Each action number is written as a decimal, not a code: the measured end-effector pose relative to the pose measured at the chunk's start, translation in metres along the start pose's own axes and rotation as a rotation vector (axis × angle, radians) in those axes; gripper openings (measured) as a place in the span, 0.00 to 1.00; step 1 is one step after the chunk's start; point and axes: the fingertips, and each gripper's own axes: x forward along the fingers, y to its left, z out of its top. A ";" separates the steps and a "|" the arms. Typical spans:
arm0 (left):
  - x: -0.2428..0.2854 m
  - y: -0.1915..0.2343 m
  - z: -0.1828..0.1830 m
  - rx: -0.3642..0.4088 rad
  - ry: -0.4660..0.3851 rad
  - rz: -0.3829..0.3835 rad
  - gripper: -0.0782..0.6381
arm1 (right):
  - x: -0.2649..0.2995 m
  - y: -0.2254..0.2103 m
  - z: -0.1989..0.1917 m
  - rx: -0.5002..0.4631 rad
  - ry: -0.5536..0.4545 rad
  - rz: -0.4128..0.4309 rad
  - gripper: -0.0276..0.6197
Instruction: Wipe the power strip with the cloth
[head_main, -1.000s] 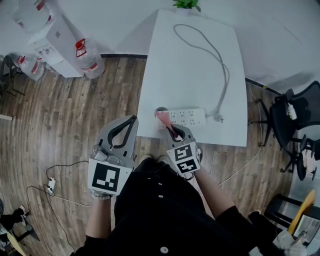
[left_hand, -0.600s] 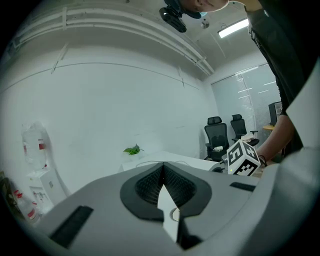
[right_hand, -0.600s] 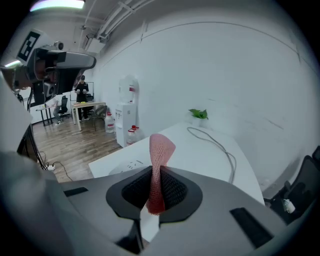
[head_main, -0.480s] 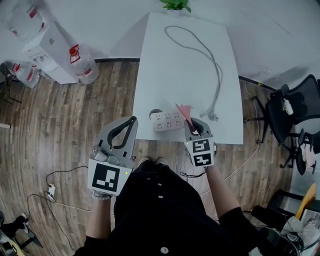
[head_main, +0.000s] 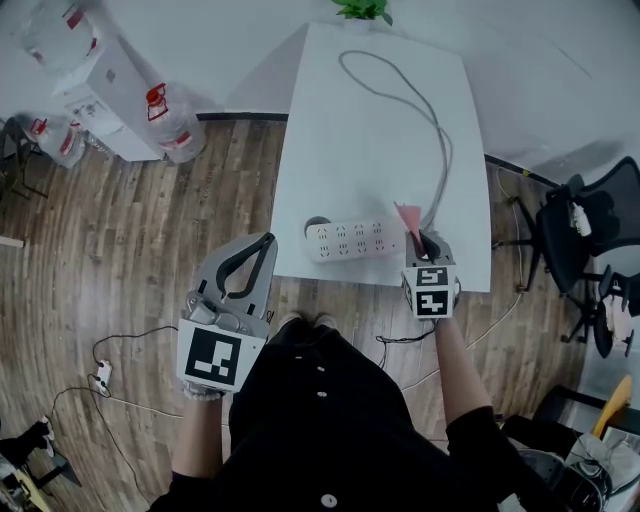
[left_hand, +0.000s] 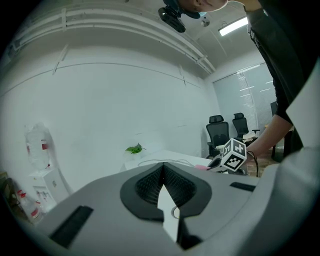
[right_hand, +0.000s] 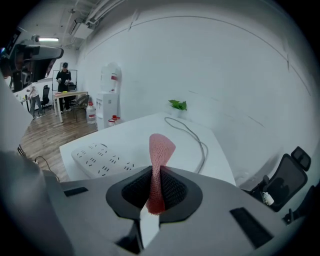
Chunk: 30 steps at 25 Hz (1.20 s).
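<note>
Right, my right gripper is clamped on the pink cloth, which pokes up just off the right end of the power strip near the table's front edge. I'd tip the cloth down flat and drag it lengthwise with light pressure so the strip doesn't skid. My left gripper, jaws together and empty, hangs off the table and could steady it.

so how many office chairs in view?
2. Both black, on the floor right of the table: first chair by the table's right edge, second chair nearer the camera wearer, cut by the frame edge. Others may be hidden.
</note>
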 end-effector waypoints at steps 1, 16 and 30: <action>-0.001 0.001 -0.001 0.000 0.002 0.005 0.12 | 0.002 -0.004 -0.004 -0.003 0.009 -0.008 0.13; -0.013 0.012 -0.008 -0.005 0.023 0.056 0.12 | 0.036 0.005 -0.020 -0.015 0.095 0.033 0.13; -0.016 0.018 -0.010 -0.012 0.025 0.057 0.12 | 0.042 0.040 -0.011 -0.043 0.110 0.107 0.13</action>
